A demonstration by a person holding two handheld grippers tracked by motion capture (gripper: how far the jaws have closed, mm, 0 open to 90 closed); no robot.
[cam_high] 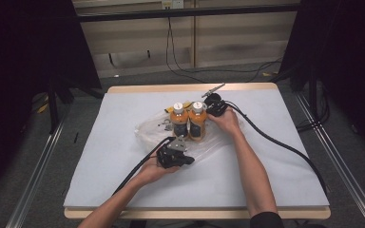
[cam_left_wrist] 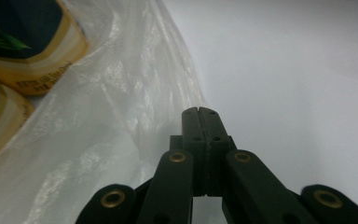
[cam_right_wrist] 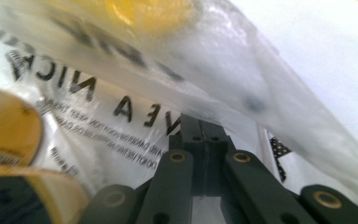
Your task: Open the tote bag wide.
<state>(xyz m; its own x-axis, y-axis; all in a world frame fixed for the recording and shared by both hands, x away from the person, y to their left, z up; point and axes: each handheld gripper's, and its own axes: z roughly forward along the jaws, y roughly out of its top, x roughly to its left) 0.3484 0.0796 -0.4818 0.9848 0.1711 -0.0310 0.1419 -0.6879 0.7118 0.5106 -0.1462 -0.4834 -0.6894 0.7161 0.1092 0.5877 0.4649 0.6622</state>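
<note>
Two orange juice bottles (cam_high: 178, 121) (cam_high: 197, 121) with white caps stand side by side on a clear plastic bag (cam_high: 147, 129) in the middle of the table. My left gripper (cam_high: 176, 146) is at the bag's near edge, just in front of the bottles. In the left gripper view its jaws are shut, tips (cam_left_wrist: 199, 112) at the film's edge (cam_left_wrist: 98, 116), with the bottles (cam_left_wrist: 32, 46) at the upper left. My right gripper (cam_high: 215, 109) sits right of the bottles. Its shut jaws (cam_right_wrist: 198, 122) pinch printed film (cam_right_wrist: 168, 70) that drapes over them, beside a bottle (cam_right_wrist: 9, 133).
The bag lies on a pale mat (cam_high: 275, 156) over the wooden table. A small metal tool (cam_high: 214, 89) rests near the far edge. Yellow pieces (cam_high: 186, 104) show behind the bottles. Black cables (cam_high: 285, 147) trail from both grippers across the mat. Dark curtains flank the table.
</note>
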